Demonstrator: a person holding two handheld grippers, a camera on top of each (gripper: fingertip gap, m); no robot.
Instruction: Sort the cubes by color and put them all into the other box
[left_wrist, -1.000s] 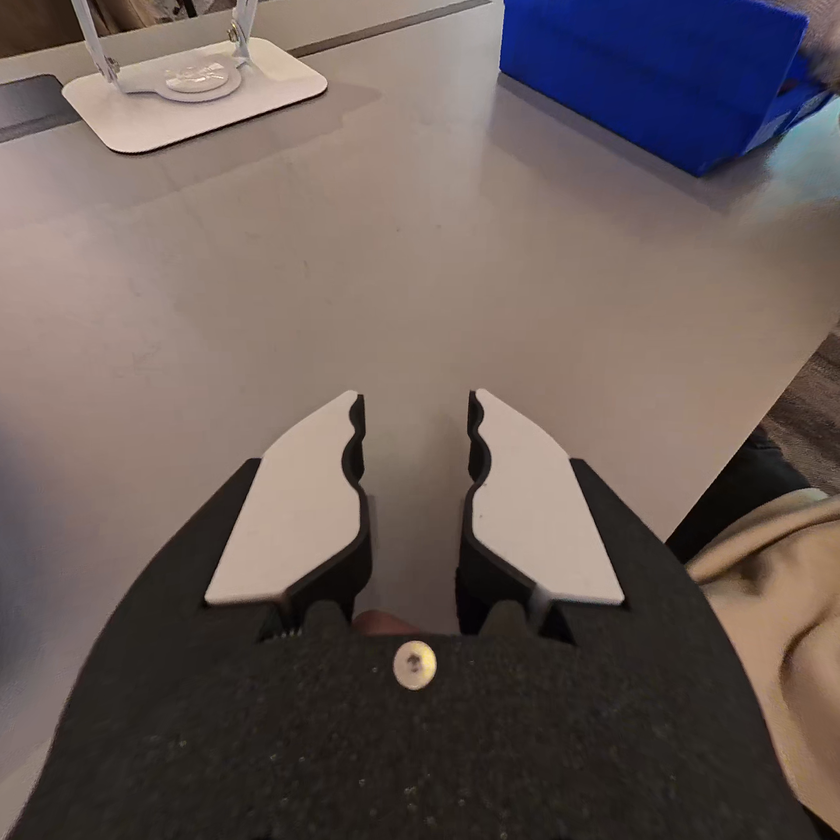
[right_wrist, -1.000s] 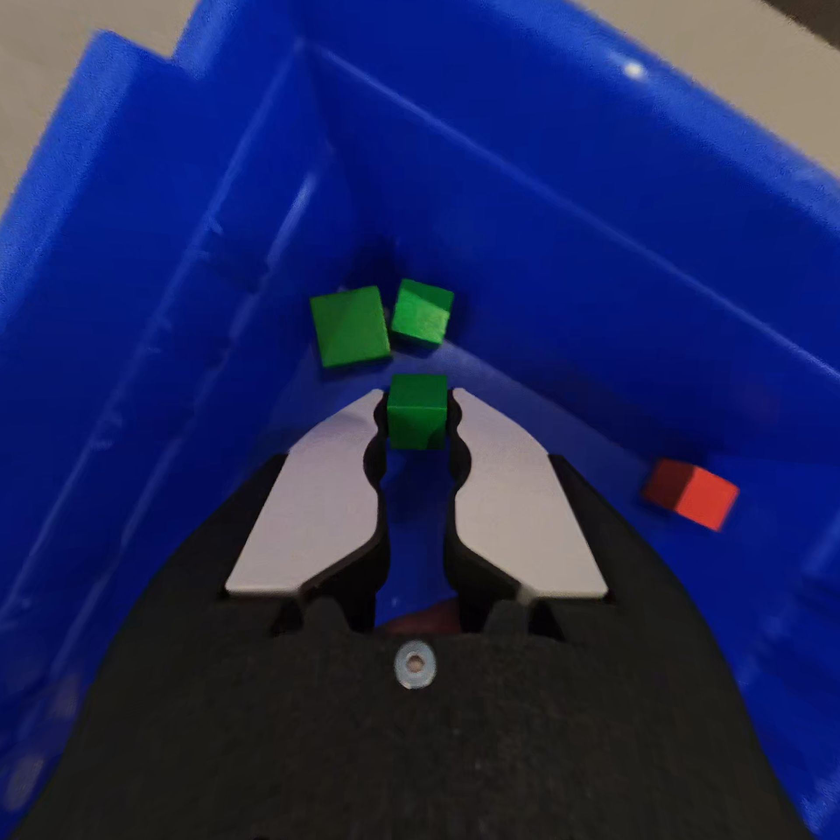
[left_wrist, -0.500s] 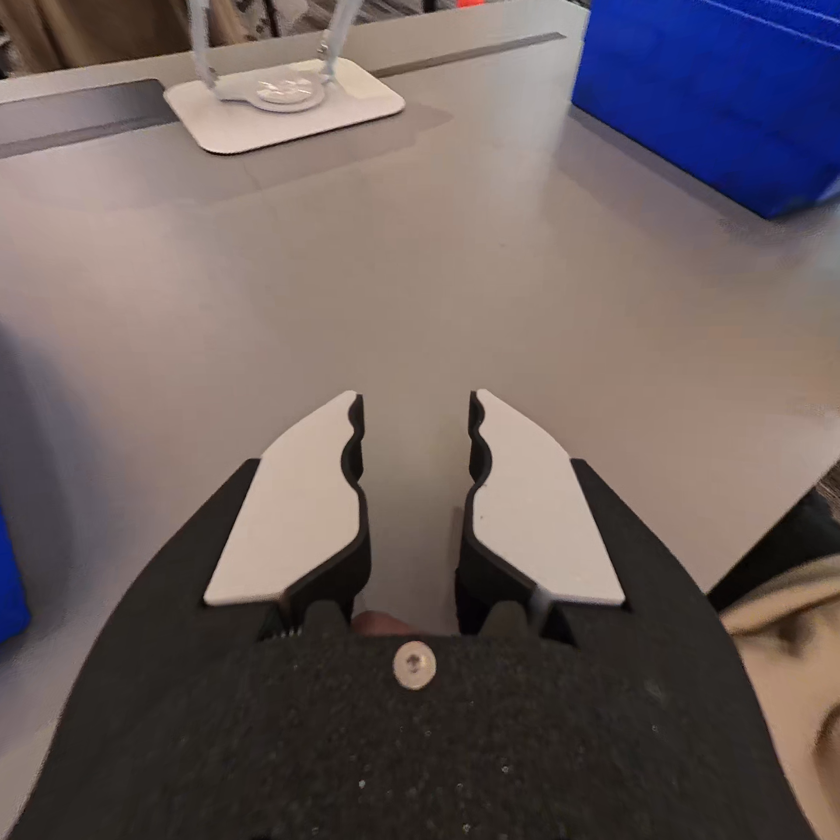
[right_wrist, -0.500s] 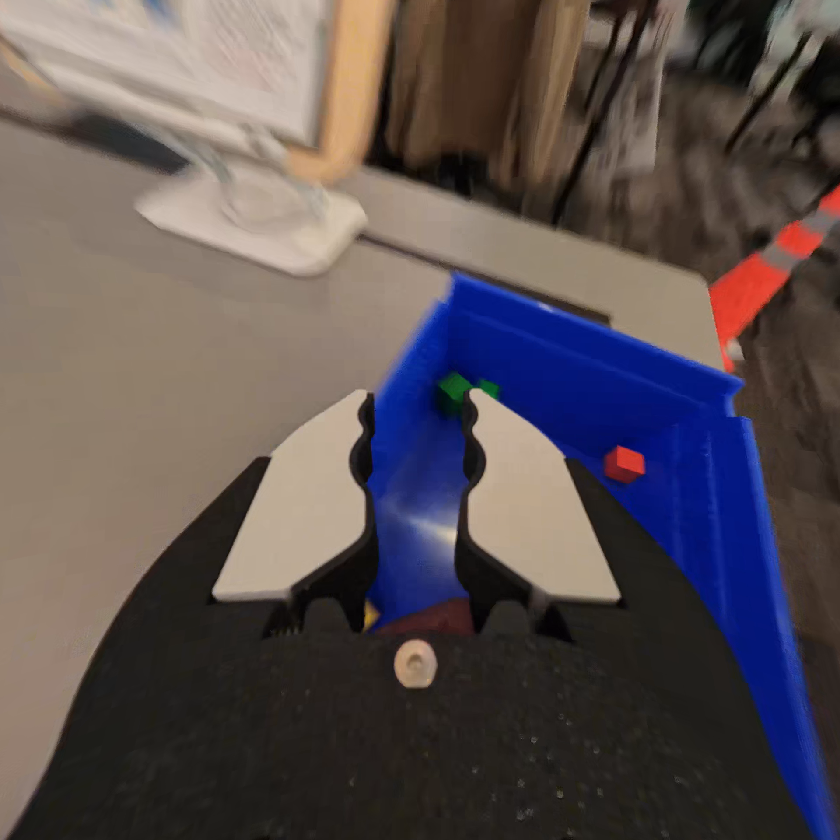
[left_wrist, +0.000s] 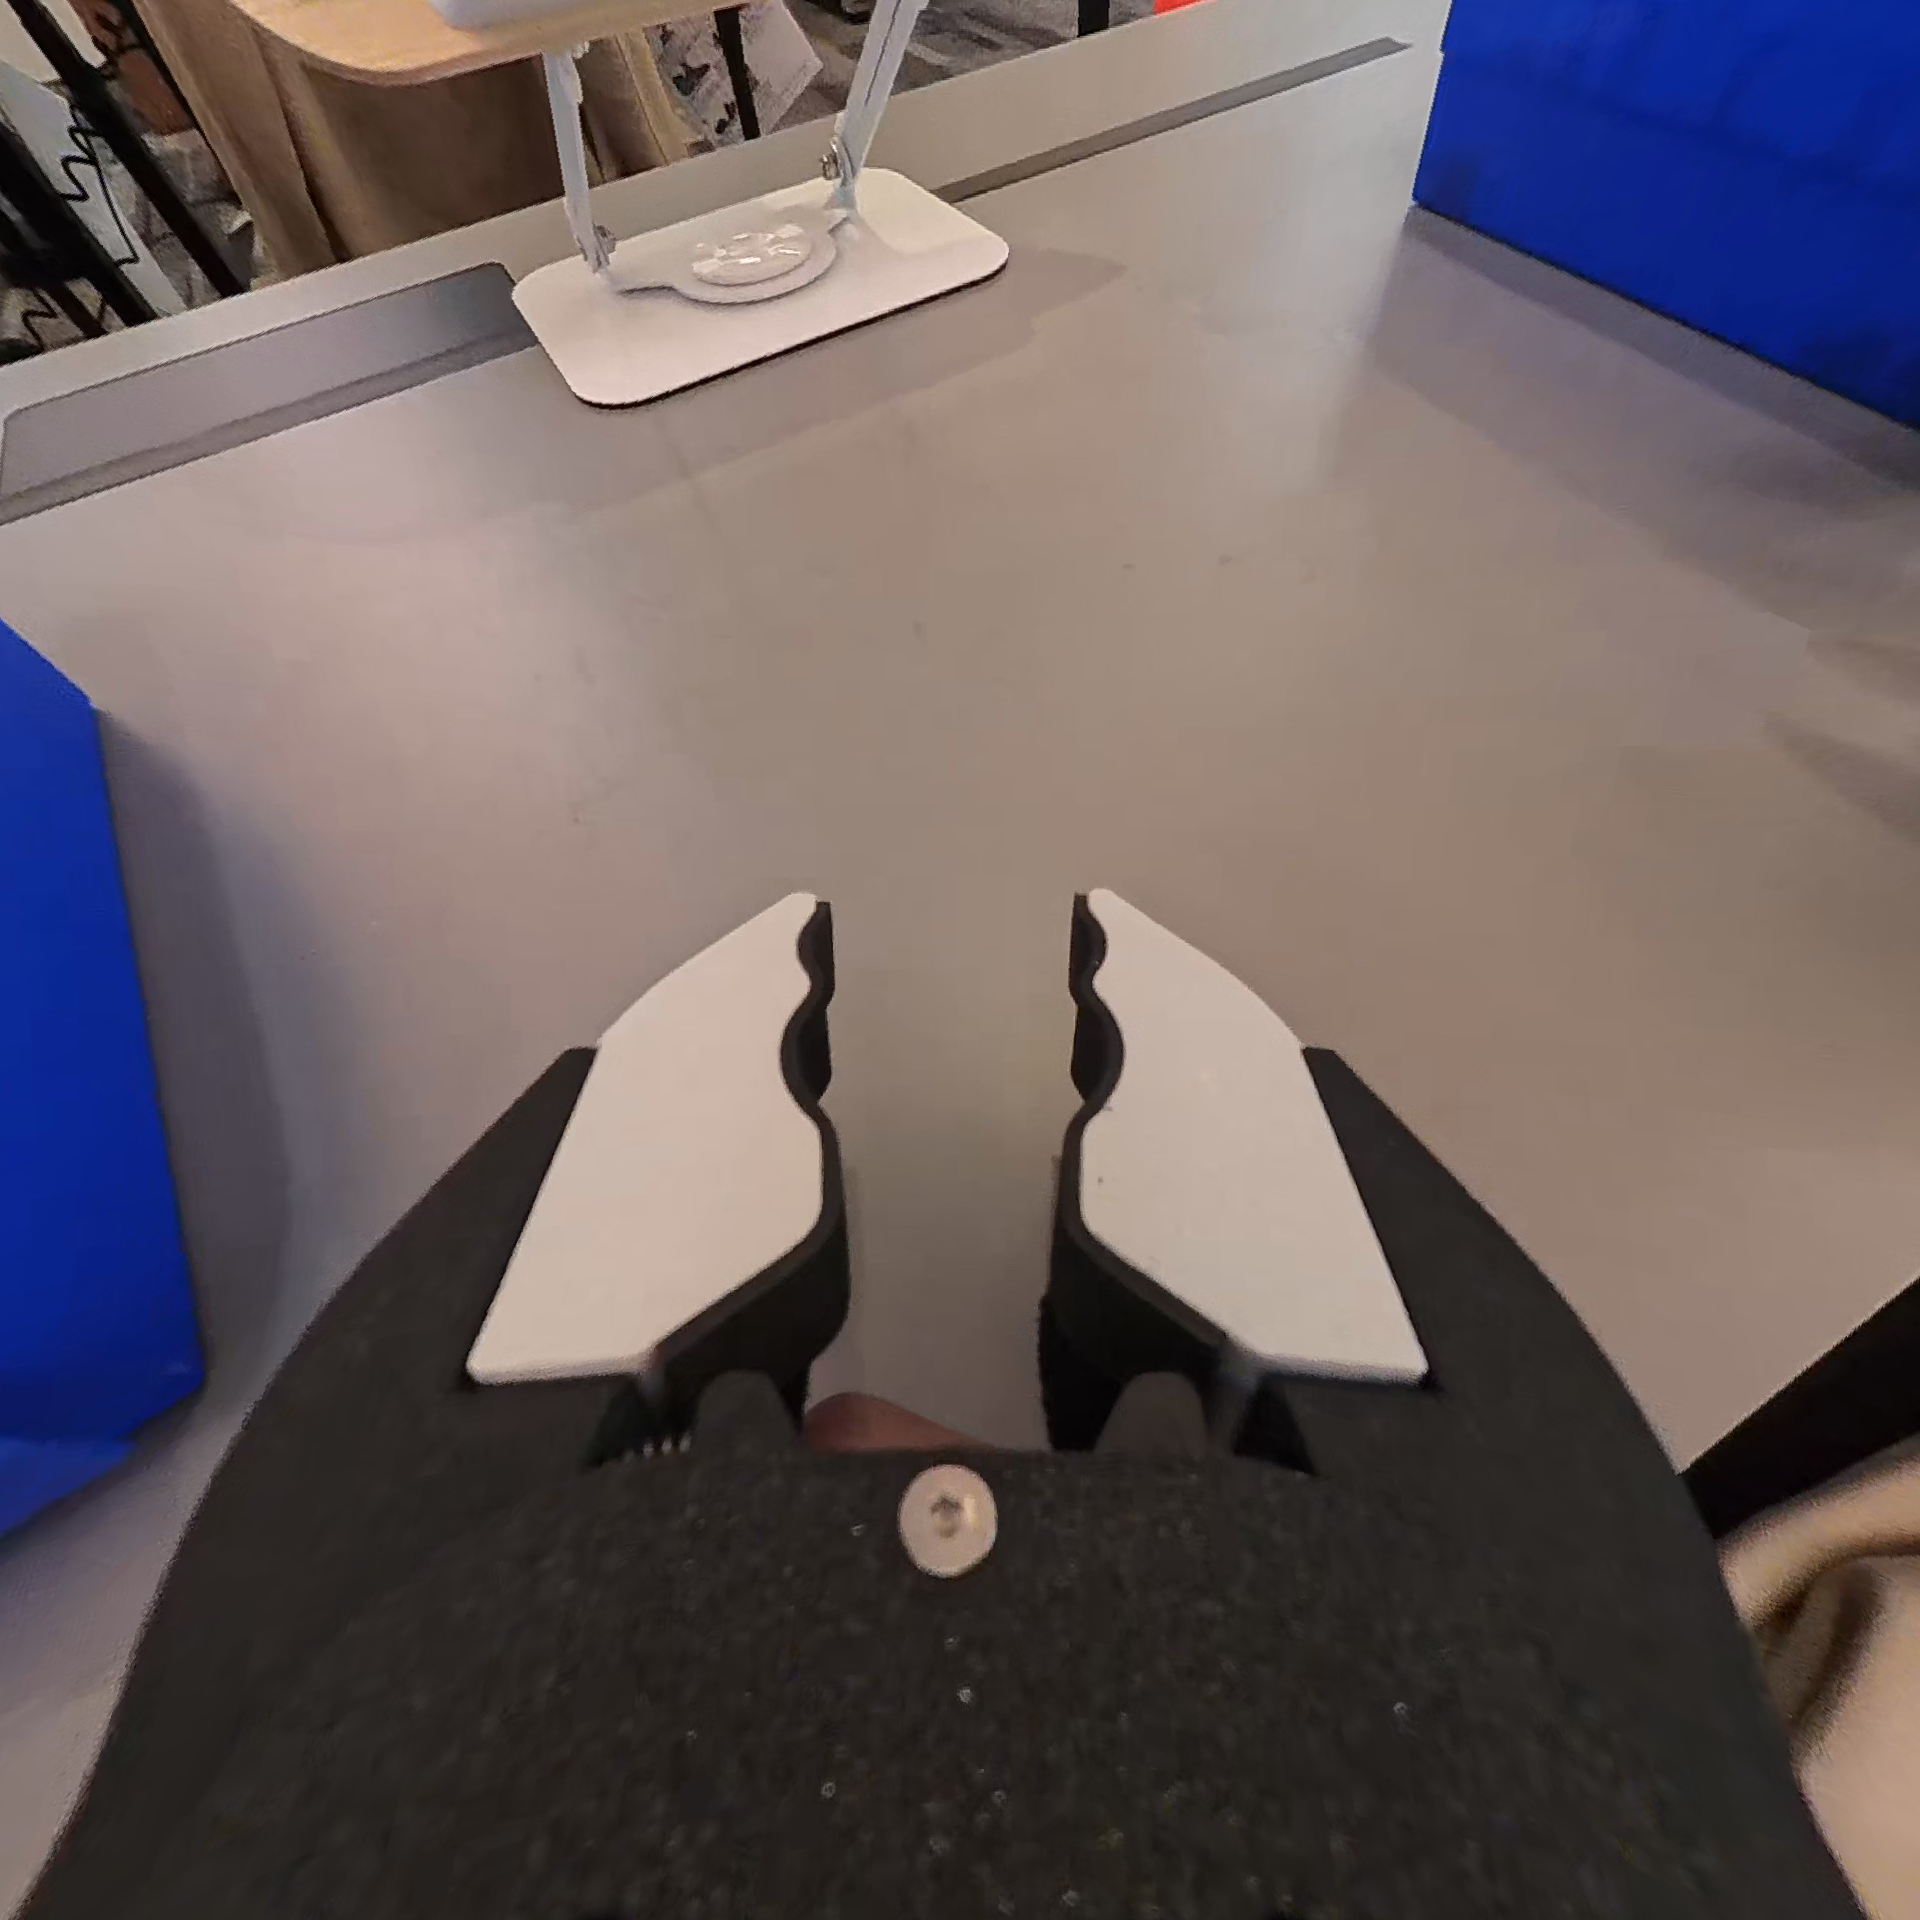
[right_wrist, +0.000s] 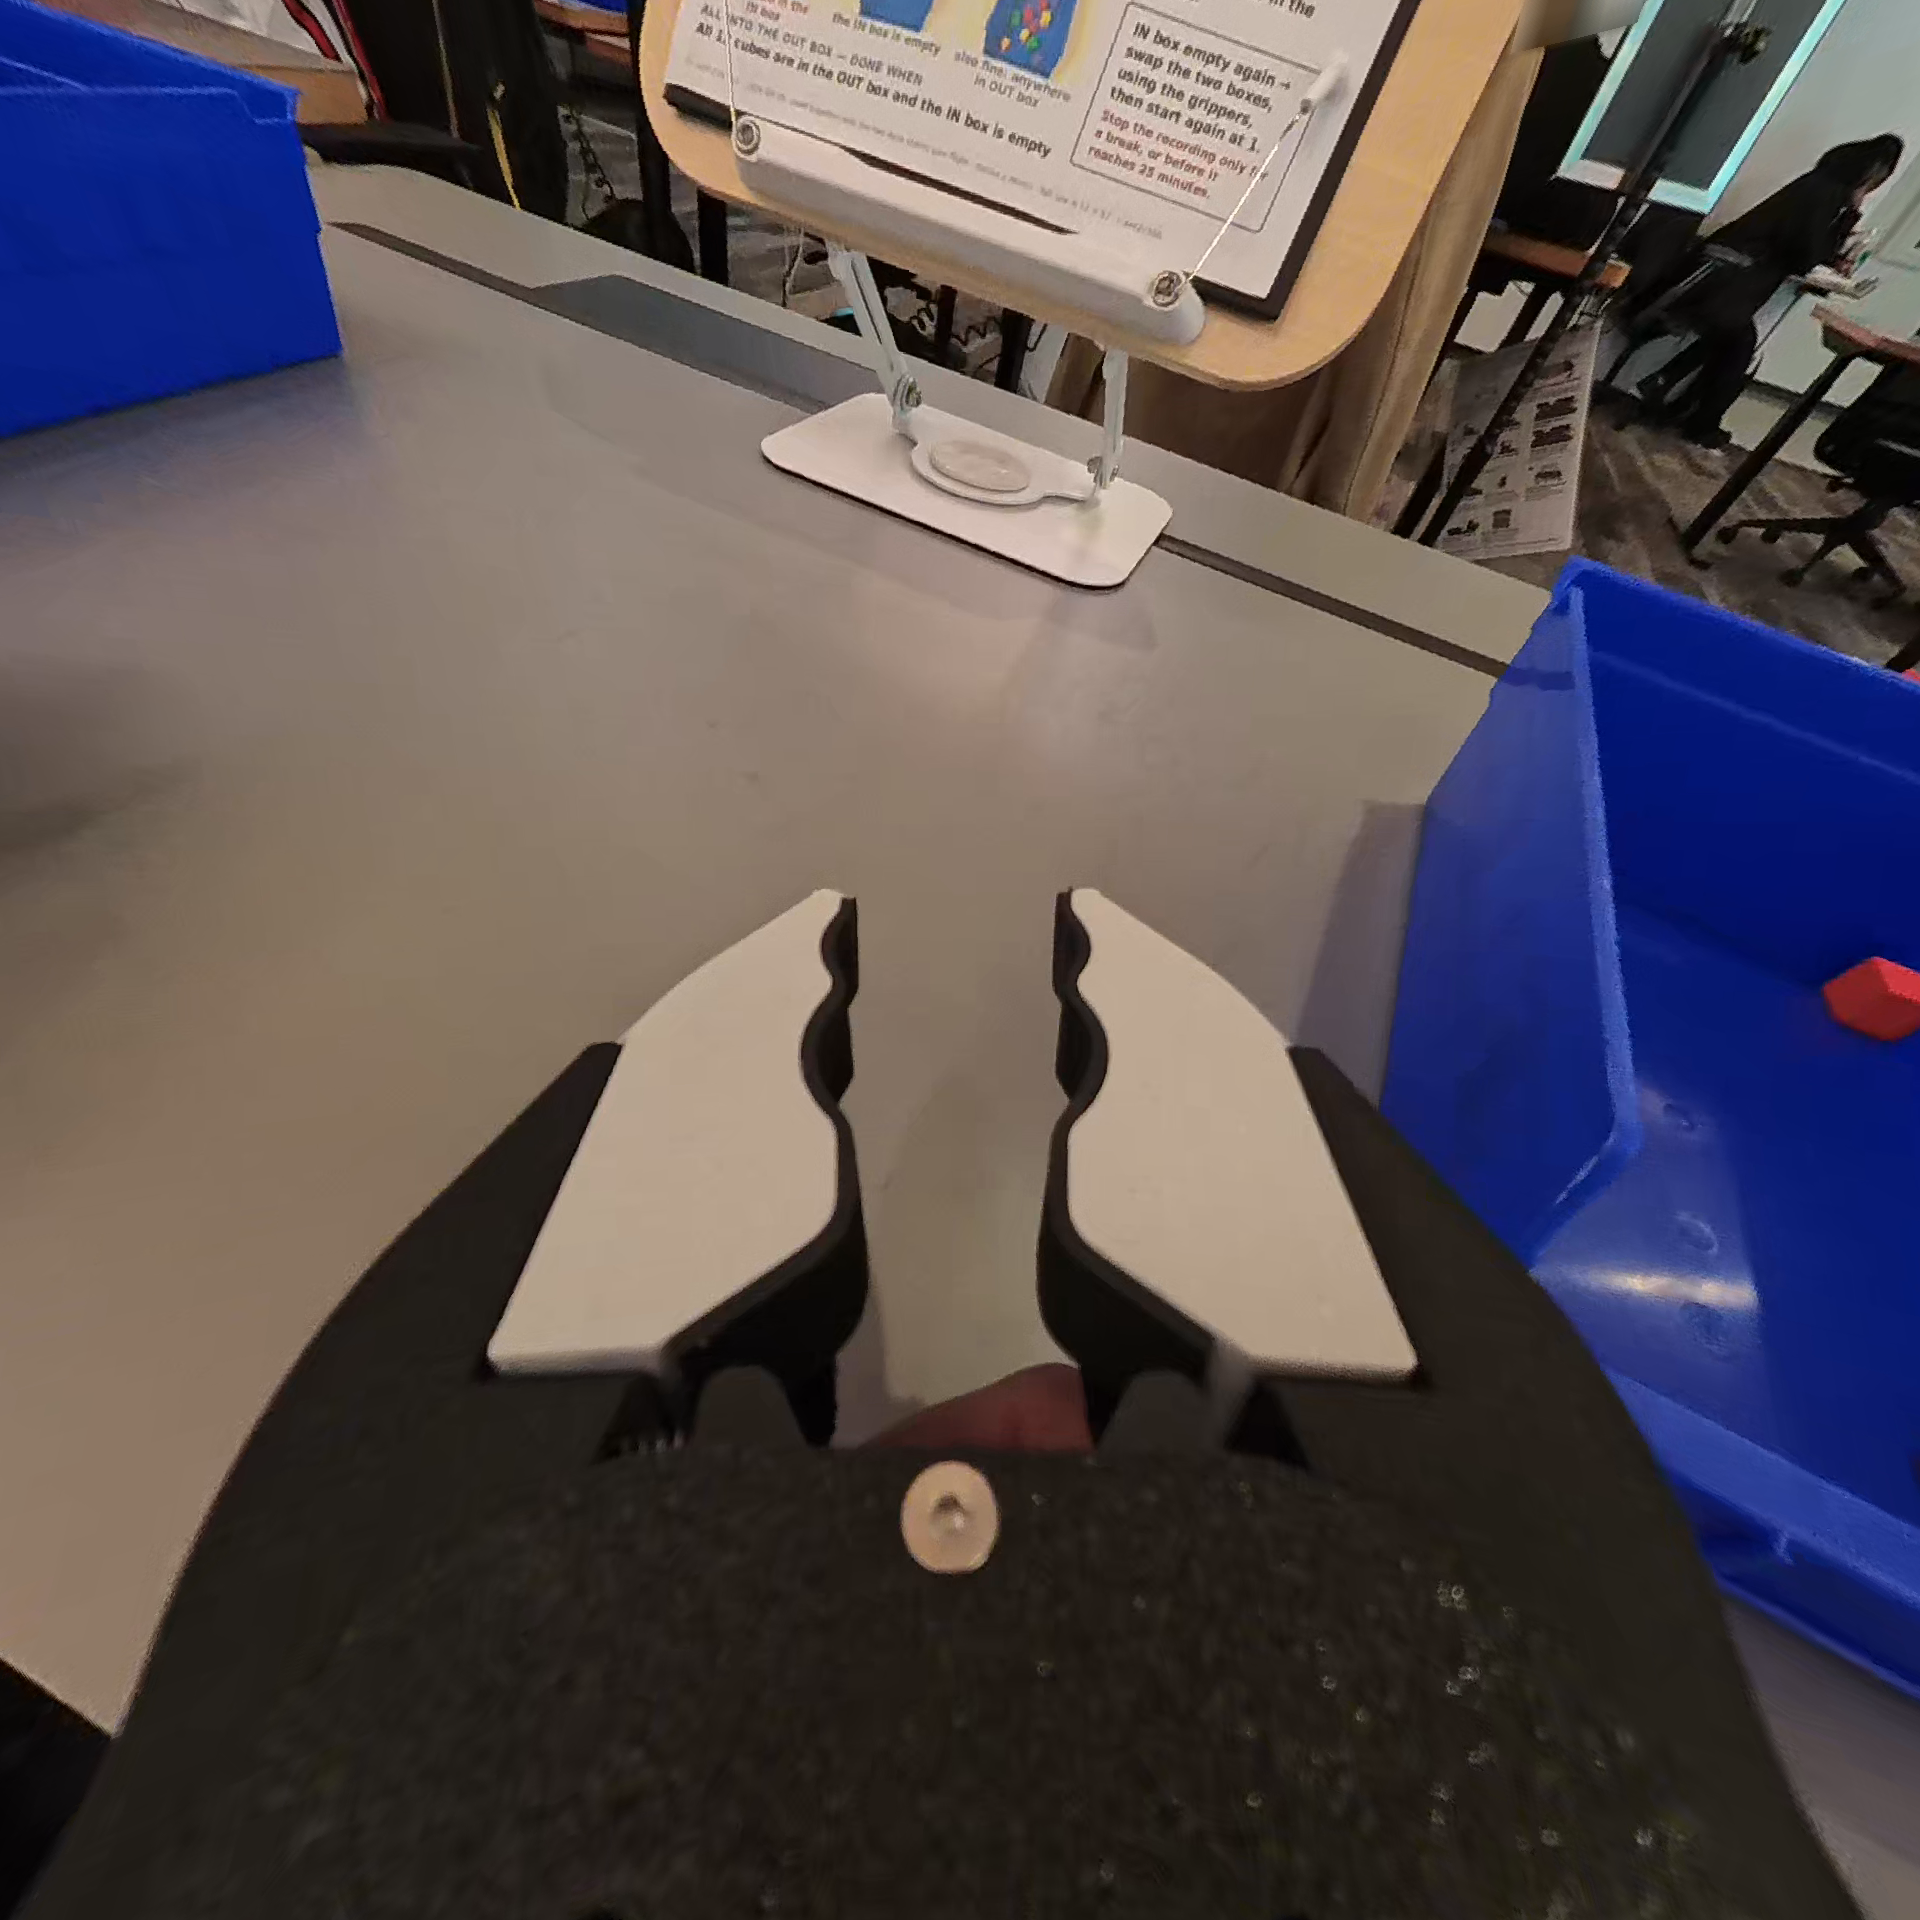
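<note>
Blue bin (right_wrist: 1507, 1018) holding red cube (right_wrist: 1875, 995), second blue bin (right_wrist: 135, 239) contents hidden, both grippers' jaws apart, empty.

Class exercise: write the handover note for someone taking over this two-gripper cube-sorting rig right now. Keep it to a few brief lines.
Left gripper: open, empty, over bare table.
Right gripper: open, empty, over the table beside the right blue box.
Right blue box: one red cube shows inside; the rest of its floor is out of view.
Left blue box: contents not visible.
Done: cannot count from here.
Left: check the left box for remaining cubes.
</note>
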